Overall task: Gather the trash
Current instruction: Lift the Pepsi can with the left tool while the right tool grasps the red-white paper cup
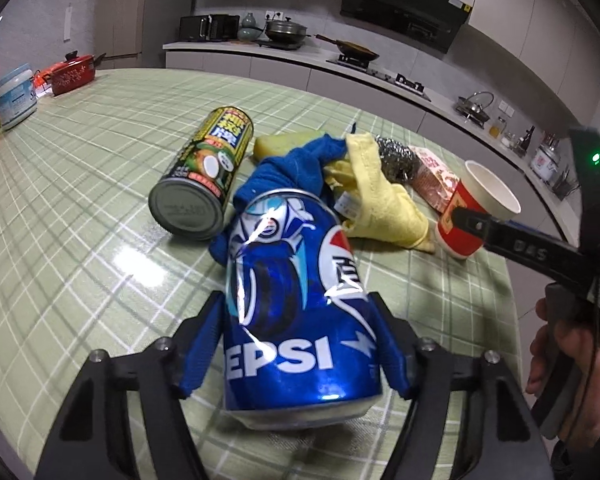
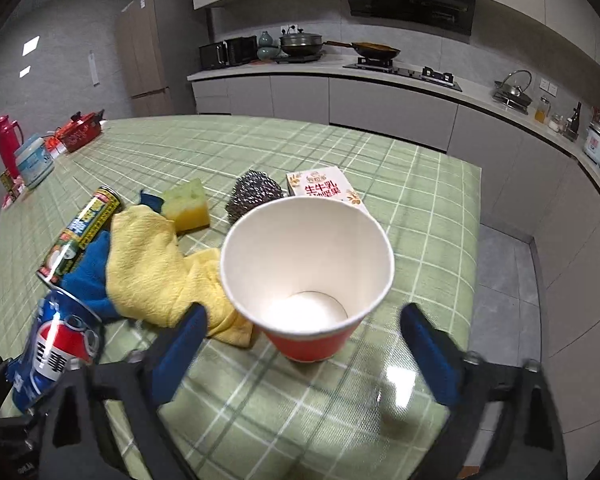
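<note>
On a kitchen table covered in green plaid cloth, the left gripper has its blue pads pressed against both sides of a blue Pepsi can, which lies on its side on the cloth, its base toward the camera. Beyond the can, a coconut drink can also lies on its side, next to a crumpled blue cloth, a yellow cloth, a yellow-green sponge, a steel wool scourer and a milk carton lying flat. To the right, the right gripper brackets an upright red paper cup, white inside; its blue fingers stand apart on either side of the cup, with clear gaps between pads and cup wall. The cup sits just beside the yellow cloth, in front of the scourer and carton. A hand grips the right gripper's handle at the frame edge.
</note>
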